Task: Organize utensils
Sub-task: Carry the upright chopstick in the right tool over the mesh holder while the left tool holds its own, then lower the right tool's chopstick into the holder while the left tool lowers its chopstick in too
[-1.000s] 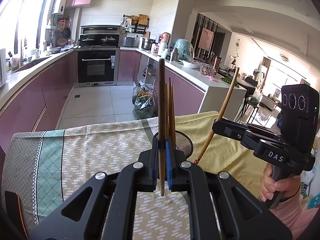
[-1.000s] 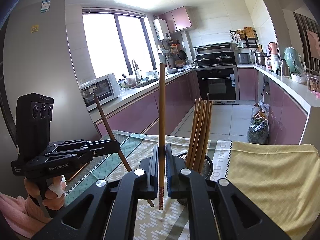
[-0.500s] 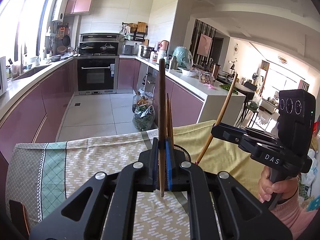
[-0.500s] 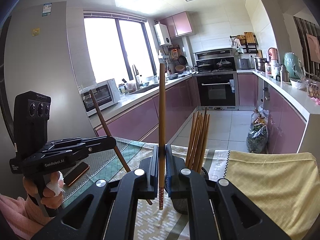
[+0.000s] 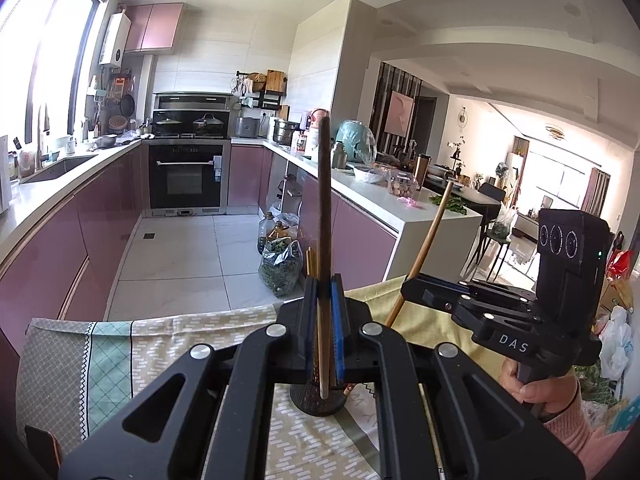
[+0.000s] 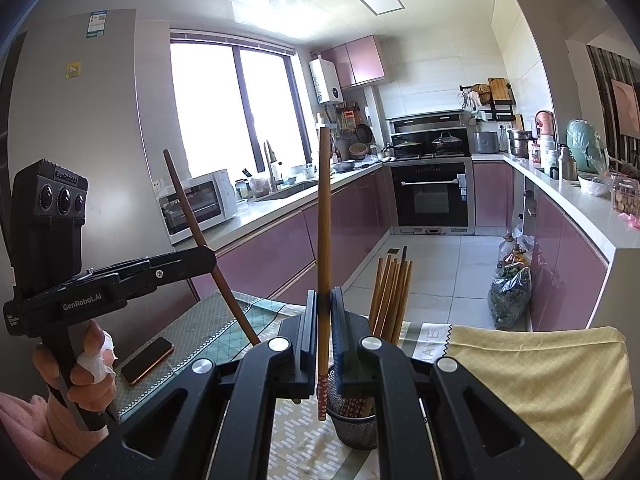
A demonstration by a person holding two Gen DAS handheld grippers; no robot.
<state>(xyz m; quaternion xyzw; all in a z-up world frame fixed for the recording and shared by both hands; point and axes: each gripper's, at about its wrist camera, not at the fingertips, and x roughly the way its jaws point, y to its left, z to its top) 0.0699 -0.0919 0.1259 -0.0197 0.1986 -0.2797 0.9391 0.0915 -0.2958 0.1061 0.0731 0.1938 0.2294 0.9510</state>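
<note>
Left wrist view: left hand-held gripper (image 5: 325, 320) pinches one dark chopstick (image 5: 325, 208) upright above the mesh holder (image 5: 318, 400) on the clothed table (image 5: 160, 344). Right wrist view: right hand-held gripper (image 6: 325, 328) pinches a lighter chopstick (image 6: 324, 216) upright, just beside the holder's bundled chopsticks (image 6: 390, 296); phone (image 6: 147, 360) near the table's left edge.

Two hand-held grippers, the left gripper (image 5: 323, 320) and the right gripper (image 6: 323, 332), each clamp one chopstick: a dark brown chopstick (image 5: 325, 200) upright in the left, a lighter chopstick with a red patterned tip (image 6: 324, 240) upright in the right. One black mesh utensil holder (image 6: 354, 420) stands just ahead of the right gripper; its bundle of chopsticks (image 6: 390, 296) holds perhaps eight, though they overlap too much to count exactly. One phone (image 6: 147, 360) lies to that gripper's left.
</note>
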